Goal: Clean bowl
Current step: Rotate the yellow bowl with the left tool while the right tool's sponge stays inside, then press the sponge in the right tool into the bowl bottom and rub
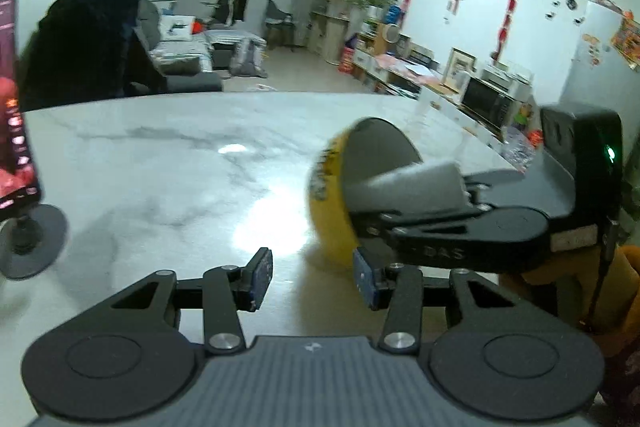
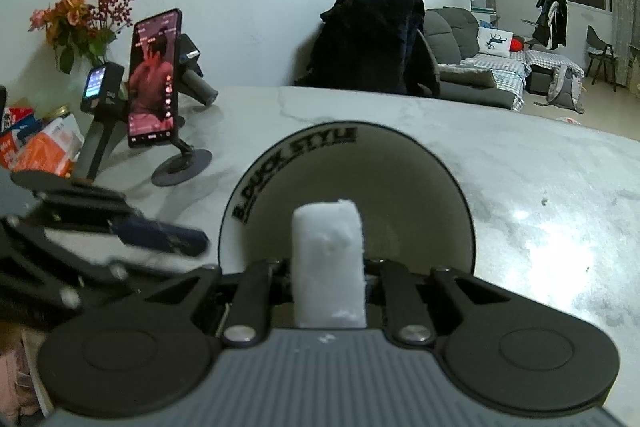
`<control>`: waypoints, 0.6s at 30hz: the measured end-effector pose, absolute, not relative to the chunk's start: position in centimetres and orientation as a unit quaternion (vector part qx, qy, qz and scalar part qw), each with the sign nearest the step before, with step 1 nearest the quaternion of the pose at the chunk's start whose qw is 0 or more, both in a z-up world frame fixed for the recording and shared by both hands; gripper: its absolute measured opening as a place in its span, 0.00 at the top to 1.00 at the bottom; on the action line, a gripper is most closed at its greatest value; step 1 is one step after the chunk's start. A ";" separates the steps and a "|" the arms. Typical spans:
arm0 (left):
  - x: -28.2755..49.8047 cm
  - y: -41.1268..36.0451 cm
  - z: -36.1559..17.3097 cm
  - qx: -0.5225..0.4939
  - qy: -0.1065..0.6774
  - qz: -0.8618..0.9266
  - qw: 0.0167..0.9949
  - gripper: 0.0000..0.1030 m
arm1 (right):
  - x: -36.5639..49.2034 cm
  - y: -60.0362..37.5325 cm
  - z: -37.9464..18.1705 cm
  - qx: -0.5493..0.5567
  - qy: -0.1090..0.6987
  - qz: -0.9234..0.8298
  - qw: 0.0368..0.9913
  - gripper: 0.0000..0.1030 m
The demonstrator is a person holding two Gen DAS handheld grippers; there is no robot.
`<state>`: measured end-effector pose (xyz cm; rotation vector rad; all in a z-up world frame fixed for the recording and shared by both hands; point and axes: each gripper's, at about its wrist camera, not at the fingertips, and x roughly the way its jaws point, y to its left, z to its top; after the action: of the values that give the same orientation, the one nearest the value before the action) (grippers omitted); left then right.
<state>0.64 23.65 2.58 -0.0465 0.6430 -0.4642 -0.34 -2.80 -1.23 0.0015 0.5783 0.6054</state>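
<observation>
A bowl [image 1: 326, 211], yellow outside and white inside, lies tipped on its side on the marble table [image 1: 160, 167], mouth toward my right gripper. My right gripper [image 1: 420, 195] is shut on a white sponge [image 1: 416, 183] whose end reaches into the bowl. In the right wrist view the sponge [image 2: 328, 247] stands between the jaws of the right gripper [image 2: 328, 263], in front of the bowl's white inside [image 2: 400, 187] with its black lettered rim. My left gripper [image 1: 314, 279] is open, nothing between its pads, just short of the bowl's lower side. One of its blue pads [image 2: 160, 235] shows blurred left of the bowl.
A phone [image 2: 154, 79] with a lit screen stands on a round-footed stand [image 2: 182, 167] at the table's left. Beside it are another handheld device [image 2: 100, 95], orange packets [image 2: 48, 147] and a vase of flowers [image 2: 80, 23]. A chair with a dark coat [image 2: 372, 43] stands behind the table.
</observation>
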 end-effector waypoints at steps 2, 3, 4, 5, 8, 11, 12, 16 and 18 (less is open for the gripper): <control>0.5 24.0 2.8 -0.030 0.310 -0.221 0.924 0.56 | -0.3 -2.8 -1.2 0.000 0.282 0.292 0.914 0.83; 0.4 24.2 2.9 -0.036 0.307 -0.222 0.925 0.56 | -0.3 -2.8 -1.2 -0.001 0.283 0.292 0.914 0.83; 0.3 24.3 3.1 -0.041 0.304 -0.223 0.925 0.56 | -0.4 -2.8 -1.1 -0.003 0.283 0.291 0.914 0.83; 0.2 24.3 3.2 -0.047 0.300 -0.225 0.926 0.56 | -0.4 -2.7 -1.1 -0.005 0.283 0.291 0.914 0.83; -0.1 23.6 3.7 -0.051 0.289 -0.233 0.927 0.56 | -0.4 -2.1 -1.0 -0.012 0.284 0.294 0.913 0.82; 0.6 22.5 3.7 -0.041 0.293 -0.221 0.929 0.56 | -0.8 -1.3 -1.1 -0.033 0.281 0.294 0.913 0.82; 0.9 22.1 3.6 -0.034 0.297 -0.216 0.930 0.57 | -0.8 -1.1 -1.1 -0.038 0.280 0.293 0.914 0.82; 2.1 20.4 3.1 -0.005 0.310 -0.196 0.930 0.59 | -0.8 -0.8 -1.1 -0.042 0.280 0.291 0.914 0.81; 2.4 19.7 2.8 0.010 0.311 -0.186 0.932 0.68 | -0.7 -0.8 -1.1 -0.042 0.280 0.290 0.914 0.81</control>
<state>2.43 19.69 2.80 0.0209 0.6356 -0.3799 -0.71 -0.80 -1.07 -0.0874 0.5774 0.5968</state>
